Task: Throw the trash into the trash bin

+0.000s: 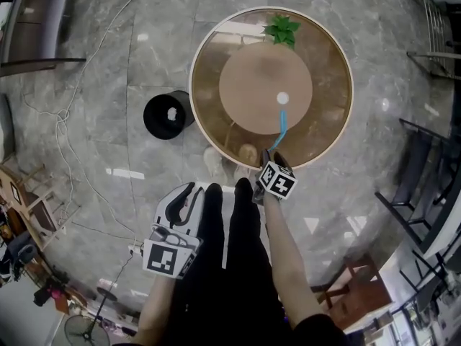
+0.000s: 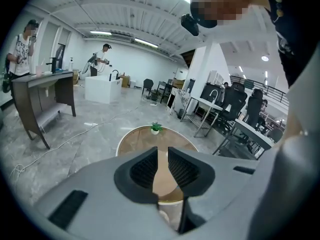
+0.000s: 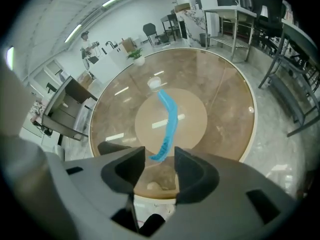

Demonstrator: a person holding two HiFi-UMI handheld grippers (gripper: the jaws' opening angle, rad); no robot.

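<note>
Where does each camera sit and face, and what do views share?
Head view: on the head, steeply down at round table, trash bin; legs, forearms, left gripper, right gripper show.
Left gripper view: on left gripper, looking across the room over the table; person's torso at right.
Right gripper view: on right gripper, down at blue strip, white ball; only jaws show.
Shared: all show table and potted plant.

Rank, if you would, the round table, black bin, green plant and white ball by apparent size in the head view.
round table
black bin
green plant
white ball
The bin stands on the floor, farther off, so it may look undersized.
</note>
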